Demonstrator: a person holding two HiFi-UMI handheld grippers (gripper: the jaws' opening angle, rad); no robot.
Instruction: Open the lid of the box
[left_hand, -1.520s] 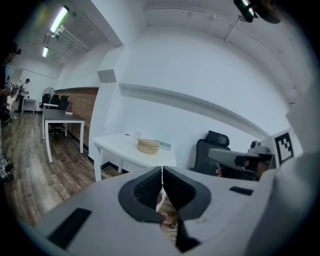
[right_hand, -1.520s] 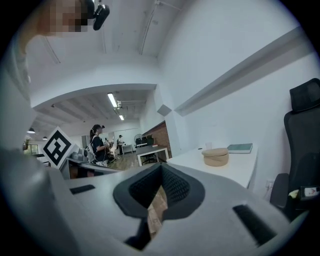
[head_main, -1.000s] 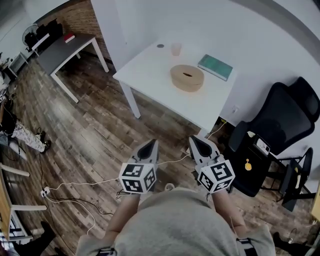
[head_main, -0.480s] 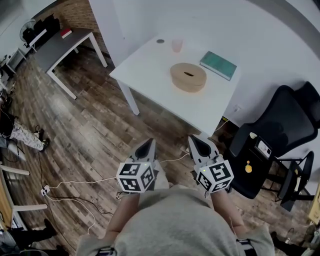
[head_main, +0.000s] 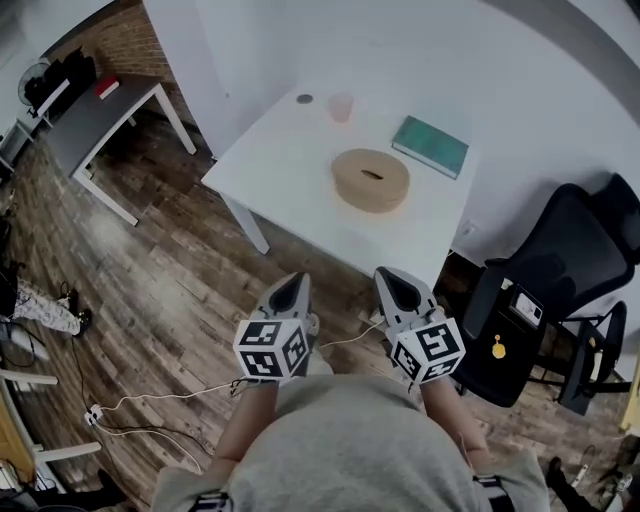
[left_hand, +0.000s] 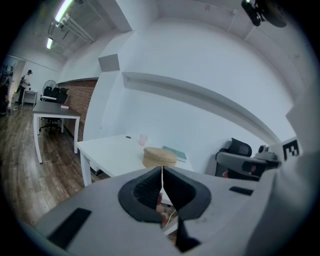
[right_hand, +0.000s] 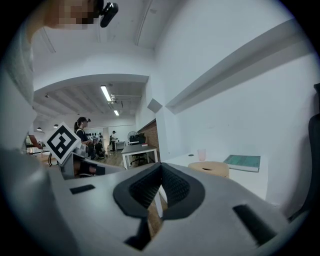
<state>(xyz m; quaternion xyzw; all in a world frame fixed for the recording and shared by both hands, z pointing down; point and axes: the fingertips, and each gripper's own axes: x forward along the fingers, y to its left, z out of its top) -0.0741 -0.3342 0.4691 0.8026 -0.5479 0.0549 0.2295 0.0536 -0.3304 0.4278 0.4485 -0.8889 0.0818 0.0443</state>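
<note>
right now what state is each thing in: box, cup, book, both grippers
box: closed, lid on, standing on the table
cup: upright
book: closed, lying flat
left gripper: shut, empty, short of the table
right gripper: shut, empty, short of the table

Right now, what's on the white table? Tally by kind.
Round tan wooden box with slotted lid: 1
Teal rectangular book: 1
Pale pink translucent cup: 1
Small dark round disc: 1
Total: 4
</note>
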